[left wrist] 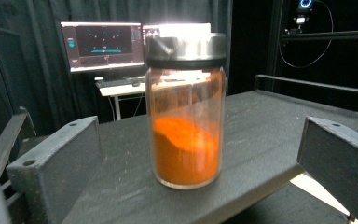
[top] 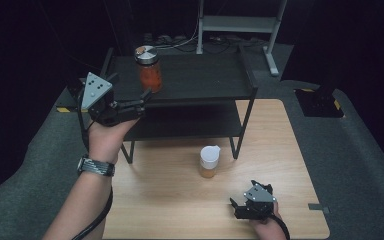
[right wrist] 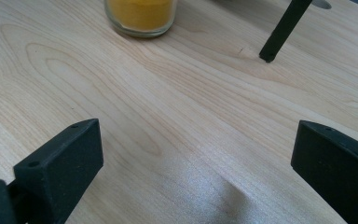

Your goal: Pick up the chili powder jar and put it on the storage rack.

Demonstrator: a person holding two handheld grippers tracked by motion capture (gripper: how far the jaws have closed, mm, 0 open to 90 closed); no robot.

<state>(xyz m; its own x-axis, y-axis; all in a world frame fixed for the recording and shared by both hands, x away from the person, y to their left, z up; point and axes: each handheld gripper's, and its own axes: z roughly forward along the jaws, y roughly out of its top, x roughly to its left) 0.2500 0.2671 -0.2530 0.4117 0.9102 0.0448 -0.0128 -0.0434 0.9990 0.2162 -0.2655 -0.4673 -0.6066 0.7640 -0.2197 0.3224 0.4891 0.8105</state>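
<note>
Facing orange jar [left wrist: 185, 112], no label; L gripper [left wrist: 198, 158] apart.

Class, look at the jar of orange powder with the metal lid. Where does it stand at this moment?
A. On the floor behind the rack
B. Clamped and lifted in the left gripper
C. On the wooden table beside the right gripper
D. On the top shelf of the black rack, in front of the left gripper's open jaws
D: the jar of orange powder stands on the black rack, its base flat on the top shelf, with the left gripper open before it and not touching.
</note>
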